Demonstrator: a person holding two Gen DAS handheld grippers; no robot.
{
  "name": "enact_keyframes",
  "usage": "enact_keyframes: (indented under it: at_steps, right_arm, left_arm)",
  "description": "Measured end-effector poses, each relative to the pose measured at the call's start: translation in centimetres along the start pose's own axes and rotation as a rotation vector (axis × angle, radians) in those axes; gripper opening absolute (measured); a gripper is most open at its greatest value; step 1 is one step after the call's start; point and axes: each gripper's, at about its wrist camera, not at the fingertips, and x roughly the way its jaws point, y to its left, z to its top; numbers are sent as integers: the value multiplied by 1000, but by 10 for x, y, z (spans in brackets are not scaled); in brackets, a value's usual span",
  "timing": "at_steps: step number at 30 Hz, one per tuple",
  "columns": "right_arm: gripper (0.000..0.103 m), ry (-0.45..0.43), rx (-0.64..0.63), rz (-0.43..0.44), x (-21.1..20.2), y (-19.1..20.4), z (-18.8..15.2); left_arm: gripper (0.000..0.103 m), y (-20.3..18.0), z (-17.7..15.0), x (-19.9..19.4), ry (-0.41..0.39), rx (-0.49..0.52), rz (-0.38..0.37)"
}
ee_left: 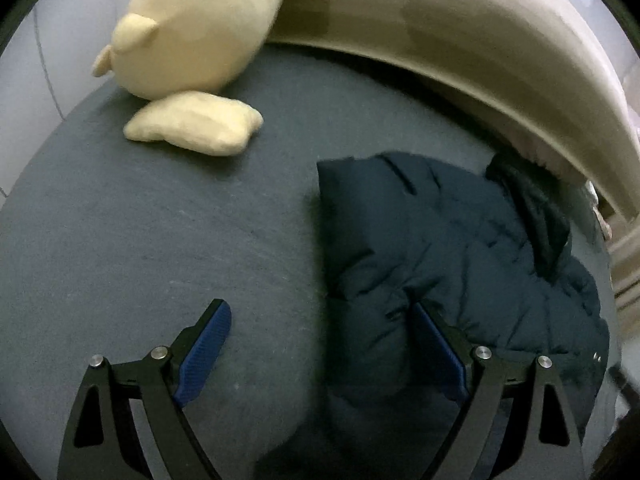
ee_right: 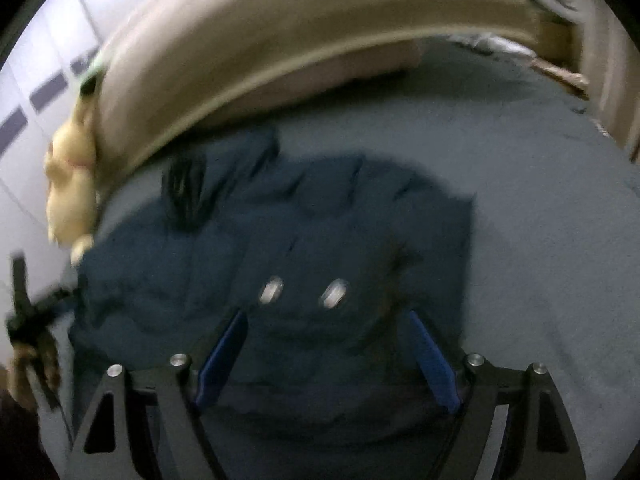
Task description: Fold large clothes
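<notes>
A dark navy puffer jacket (ee_left: 460,248) lies bunched on the grey-blue bed sheet (ee_left: 160,240), its black furry collar (ee_left: 532,216) toward the headboard. My left gripper (ee_left: 320,320) is open at the jacket's left edge, with one blue pad over bare sheet and the other over the padded fabric. In the blurred right wrist view the jacket (ee_right: 320,220) fills the middle, showing two silvery snaps (ee_right: 272,290). My right gripper (ee_right: 326,332) hangs open above it. Fabric shows between the blue pads, which do not press on it.
A cream plush toy (ee_left: 192,28) and a loose cream plush piece (ee_left: 196,124) sit at the sheet's far left. A beige padded headboard (ee_left: 480,40) curves along the back. Bare sheet (ee_right: 540,260) stretches right of the jacket. A dark blurred object (ee_right: 28,312) shows at the left edge.
</notes>
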Motion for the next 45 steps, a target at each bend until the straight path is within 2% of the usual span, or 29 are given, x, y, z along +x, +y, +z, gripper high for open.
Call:
enact_keyframes:
  at_steps: [3, 6, 7, 10, 11, 12, 13, 14, 15, 16, 19, 21, 22, 24, 25, 26, 28, 29, 30, 31, 32, 34, 35, 36, 38, 40, 42, 43, 45]
  right_arm:
    - [84, -18, 143, -27, 2, -45, 16]
    - [84, 14, 283, 62, 20, -91, 23]
    - [84, 47, 326, 107, 32, -105, 23]
    - [84, 103, 363, 219, 50, -111, 17]
    - [83, 105, 354, 240, 53, -109, 17]
    - [80, 104, 332, 260, 55, -104, 19]
    - [60, 115, 293, 269, 59, -96, 22]
    - [35, 133, 265, 238, 65, -88, 28]
    - [32, 145, 235, 206, 66, -81, 33]
    - [21, 128, 183, 184, 59, -71, 38]
    - [18, 10, -19, 70, 25, -39, 40]
    - [21, 85, -9, 2, 53, -47, 36]
    - [33, 126, 31, -10, 69, -56, 28]
    - [46, 81, 77, 16, 64, -60, 25]
    - [77, 70, 93, 26, 59, -61, 25]
    - [79, 43, 96, 33, 51, -60, 26]
    - [79, -20, 89, 30, 33, -63, 34]
    - [79, -25, 108, 52, 30, -66, 39]
    - [79, -22, 138, 75, 31, -68, 45]
    - [79, -15, 183, 83, 34, -76, 49]
    - [79, -2, 213, 87, 39, -80, 52]
    - [77, 83, 291, 152, 62, -89, 50]
    - [50, 112, 293, 163, 69, -91, 47]
    - [35, 136, 275, 168, 72, -89, 45]
    - [25, 100, 229, 160, 65, -74, 51]
    - [24, 58, 162, 126, 56, -61, 57]
    - [24, 121, 148, 60, 75, -64, 55]
    - [26, 132, 148, 48, 81, -67, 50]
    - [34, 90, 174, 67, 71, -71, 45]
  left_arm:
    - [91, 2, 2, -6, -29, -9, -39]
    - [91, 6, 10, -12, -72, -28, -77]
    - [91, 6, 12, -8, -60, -26, -86]
    - [91, 3, 13, 13, 15, 4, -120]
    - [85, -1, 10, 14, -4, 27, -110]
    - [62, -6, 8, 15, -13, 61, -118]
    - [44, -10, 7, 15, 0, 75, -144]
    - [28, -17, 7, 12, 2, 94, -141]
    - [17, -23, 6, 6, -26, 119, -109]
    - [15, -30, 5, -4, -63, 146, -88]
    - [13, -30, -4, -16, -119, 129, -87]
    - [15, -30, -16, 7, -70, 149, -21]
    - [16, -28, -17, 10, -80, 158, -6]
    - [19, -32, -18, 6, -103, 178, 10]
    - [20, -32, -18, 1, -111, 181, 5]
    - [26, -29, -16, -4, -118, 166, -7]
    - [44, -22, -11, -13, -134, 127, -39]
    - [63, -18, -7, -16, -151, 108, -54]
    - [74, -16, -3, -16, -168, 92, -57]
    - [75, -12, -1, -17, -183, 71, -62]
    - [75, -13, 0, -11, -173, 57, -69]
    - [73, -8, 3, 3, -107, 47, -95]
    - [40, -8, 5, 11, -83, 54, -91]
    - [23, -10, 6, 19, -41, 70, -110]
    - [15, -19, 0, 8, -79, 82, -81]
    - [13, -27, -5, 3, -110, 116, -51]
    - [15, -25, -7, 17, -82, 110, -39]
    - [15, -27, -10, 18, -95, 121, -26]
    - [22, -29, -13, 10, -114, 142, -13]
